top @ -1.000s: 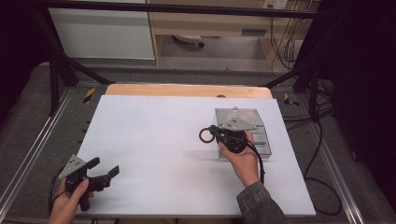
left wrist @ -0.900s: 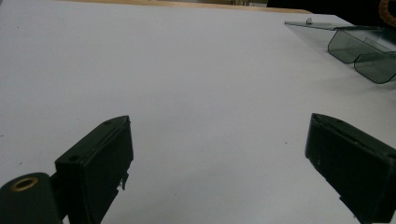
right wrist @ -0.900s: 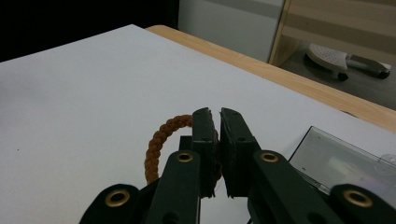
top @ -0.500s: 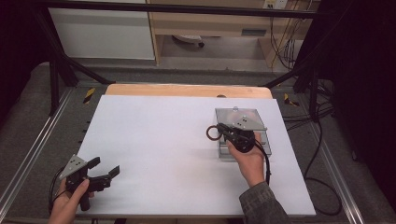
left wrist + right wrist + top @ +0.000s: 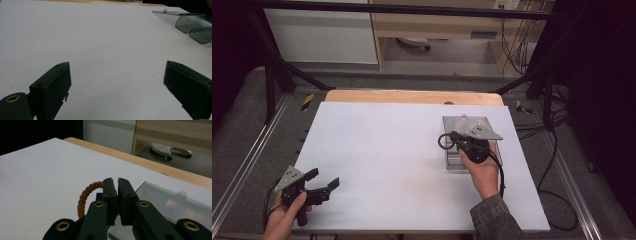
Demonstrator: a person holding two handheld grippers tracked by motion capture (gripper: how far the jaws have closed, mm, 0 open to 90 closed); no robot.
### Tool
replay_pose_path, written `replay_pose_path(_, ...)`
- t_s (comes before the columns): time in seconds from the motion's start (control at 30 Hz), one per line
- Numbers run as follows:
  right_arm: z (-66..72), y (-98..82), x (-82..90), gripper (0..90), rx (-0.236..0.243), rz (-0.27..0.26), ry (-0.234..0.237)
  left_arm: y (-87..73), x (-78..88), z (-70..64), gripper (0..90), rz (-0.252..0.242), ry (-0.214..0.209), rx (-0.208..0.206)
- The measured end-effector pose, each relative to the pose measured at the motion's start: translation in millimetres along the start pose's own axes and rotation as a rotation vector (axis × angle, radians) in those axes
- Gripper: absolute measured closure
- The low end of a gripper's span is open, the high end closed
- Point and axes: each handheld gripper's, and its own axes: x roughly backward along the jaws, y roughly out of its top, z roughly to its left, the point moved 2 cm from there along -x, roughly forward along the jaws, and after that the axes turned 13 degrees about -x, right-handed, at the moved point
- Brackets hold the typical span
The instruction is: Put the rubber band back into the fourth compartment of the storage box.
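- The right gripper (image 5: 455, 141) has its jaws pressed together on a brown braided ring (image 5: 445, 142), a rope-like loop that sticks out to the side of the jaws; the right gripper view shows the braid (image 5: 86, 195) curving out from between the closed pads.
- Ring and gripper hang over the left edge of a clear plastic box (image 5: 464, 125), which sits toward the right edge of the white desk (image 5: 377, 150), nearer the far side than the near one.
- The box's lid appears to be on (a small tab stands at its far rim), though the pictures do not settle whether it is latched.
- The left gripper (image 5: 323, 188) rests at the near left corner of the desk with its jaws wide apart and nothing between them; its own view looks across bare desk to the box (image 5: 192, 25) well off.
- Judged from this, the step in hand is carrying the ring to the box.
- The next move likely calls for the box to be open, then lowering the ring inside before easing the jaws apart (the idle left gripper could steady the lid).
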Motion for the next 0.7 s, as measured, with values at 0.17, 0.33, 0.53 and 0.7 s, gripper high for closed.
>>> replay_pose_path(0.17,-6.1,-1.1,3.2,85.0,-0.016,-0.005,-0.015,0.1,0.4,-0.9,7.2,0.0,-0.003,-0.001)
replay_pose_path(0.33,-9.9,-2.1,6.1,85.0,-0.025,-0.009,-0.022,0.4,0.8,-0.3,7.2,-0.001,0.002,-0.003)
replay_pose_path(0.53,-14.9,-3.4,7.7,85.0,-0.029,-0.003,-0.034,0.3,-1.8,-3.3,7.2,0.009,-0.009,-0.019)
replay_pose_path(0.7,-15.1,-4.7,8.0,85.0,-0.028,0.002,-0.04,0.6,-0.4,-4.2,7.1,0.007,-0.011,-0.024)
